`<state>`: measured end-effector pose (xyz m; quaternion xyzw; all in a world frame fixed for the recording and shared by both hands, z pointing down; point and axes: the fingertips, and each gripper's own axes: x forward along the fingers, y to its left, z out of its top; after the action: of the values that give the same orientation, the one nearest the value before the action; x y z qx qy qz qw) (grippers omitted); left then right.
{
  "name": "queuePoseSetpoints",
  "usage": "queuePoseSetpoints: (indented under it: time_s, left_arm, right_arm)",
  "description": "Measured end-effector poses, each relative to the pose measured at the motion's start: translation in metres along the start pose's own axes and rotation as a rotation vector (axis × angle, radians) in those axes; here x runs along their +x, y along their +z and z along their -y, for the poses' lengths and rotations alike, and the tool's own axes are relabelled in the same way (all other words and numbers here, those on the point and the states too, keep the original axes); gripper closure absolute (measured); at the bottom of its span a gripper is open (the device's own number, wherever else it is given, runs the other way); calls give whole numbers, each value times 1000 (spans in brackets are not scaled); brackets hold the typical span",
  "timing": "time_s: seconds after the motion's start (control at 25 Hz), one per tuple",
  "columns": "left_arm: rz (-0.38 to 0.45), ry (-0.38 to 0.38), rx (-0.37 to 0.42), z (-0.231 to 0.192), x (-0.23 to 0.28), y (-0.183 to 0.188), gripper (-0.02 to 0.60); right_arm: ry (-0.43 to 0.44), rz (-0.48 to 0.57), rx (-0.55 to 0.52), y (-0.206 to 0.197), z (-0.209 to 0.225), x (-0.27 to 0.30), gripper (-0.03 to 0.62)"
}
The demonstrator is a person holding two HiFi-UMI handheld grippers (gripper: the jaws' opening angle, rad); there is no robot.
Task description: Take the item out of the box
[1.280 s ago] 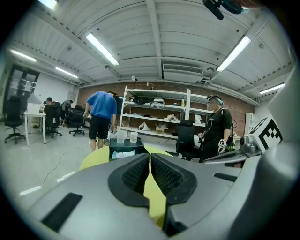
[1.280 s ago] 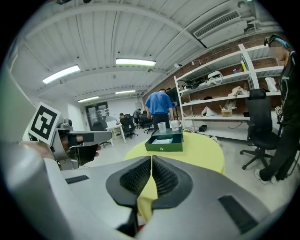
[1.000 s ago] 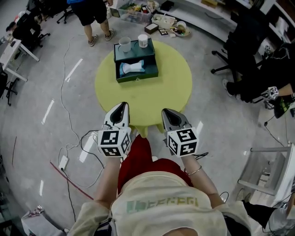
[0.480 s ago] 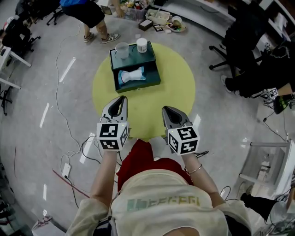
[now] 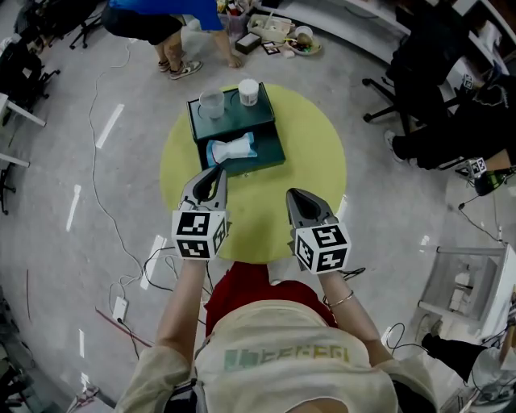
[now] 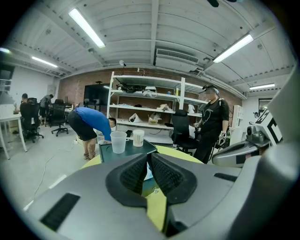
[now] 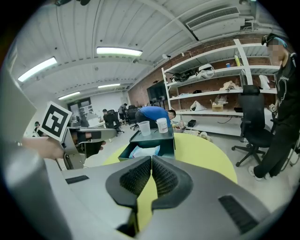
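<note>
A dark green box [image 5: 272, 143] stands open on the round yellow table [image 5: 310, 173], its lid [image 5: 234, 113] laid flat at the far side. Inside lies a white and light blue item [image 5: 230, 149], also visible as the item [image 7: 143, 151] in the right gripper view. My left gripper [image 5: 216, 173] is shut and empty, its tip just short of the box's near wall. My right gripper [image 5: 297, 198] hovers over the table's near part, shut with nothing in it. The box [image 6: 127, 148] shows ahead in the left gripper view.
A clear plastic cup [image 5: 210, 103] and a white cup [image 5: 248, 91] stand on the box lid. A person in blue [image 5: 165, 20] bends over beyond the table. Cables [image 5: 129, 250] run over the floor at the left. Black office chairs [image 5: 411, 97] stand at the right.
The table and box have come nearer in the head view. Both grippers now reach over the table, the left one close to the box. Both stay shut.
</note>
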<state>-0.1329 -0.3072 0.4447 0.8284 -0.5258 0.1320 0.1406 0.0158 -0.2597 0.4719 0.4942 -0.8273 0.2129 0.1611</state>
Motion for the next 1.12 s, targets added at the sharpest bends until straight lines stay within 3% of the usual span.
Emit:
queuePoseSetpoints:
  time_s: [0.76, 1.12]
  left_arm:
    - [-81, -58, 19, -40, 76, 3, 548]
    - [-206, -161, 53, -42, 116, -17, 467]
  right_arm:
    - [-4, -38, -1, 26, 12, 69, 557]
    - [-15, -65, 10, 25, 21, 89, 557]
